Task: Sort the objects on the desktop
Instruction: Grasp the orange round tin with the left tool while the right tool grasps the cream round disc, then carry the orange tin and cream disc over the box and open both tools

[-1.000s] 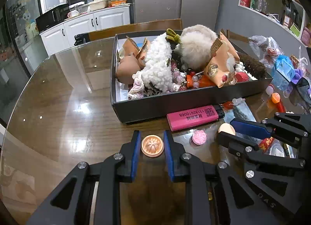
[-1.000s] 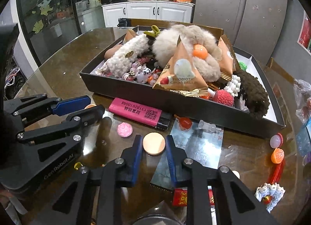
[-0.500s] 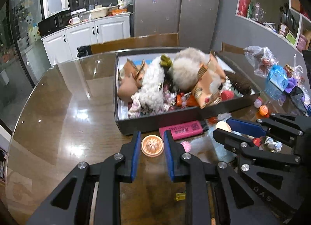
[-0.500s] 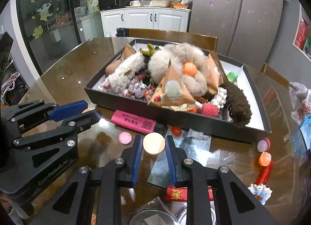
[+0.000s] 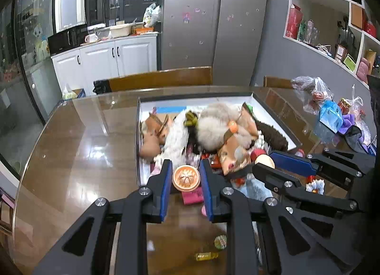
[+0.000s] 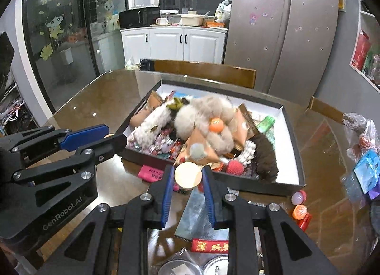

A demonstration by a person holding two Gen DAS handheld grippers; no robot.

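Mooncake-shaped orange disc (image 5: 185, 178) sits between the blue pads of the left tongs (image 5: 185, 181), pinched at its rim on both sides and held above the near wall of the black tray (image 5: 138, 132). Its flower-stamped face is turned up and toward the camera, the flat round body lying roughly level; being round, it shows no long axis. The left tongs are narrowed to the disc's width, gripping it.

A plain tan disc (image 6: 188, 175) is clamped the same way in the right tongs (image 6: 187, 181), both pads pressed to its edge, smooth face up, hanging over the tray's near wall (image 6: 237, 183). In the left view this disc (image 5: 265, 161) shows between the right tongs' fingers, beside the left pair.

Inside the tray lies a heap of things: a white fluffy plush (image 6: 154, 125), a pale fur ball (image 6: 204, 113), triangular orange snack packs (image 6: 201, 146), and a dark brown fuzzy piece (image 6: 266, 156) toward its right end. On the bench, just outside the tray's near wall, a pink lighter (image 6: 152, 173) lies flat, its long axis running along that wall, and a silvery foil sheet (image 6: 194, 213) lies nearer the bench's front edge.
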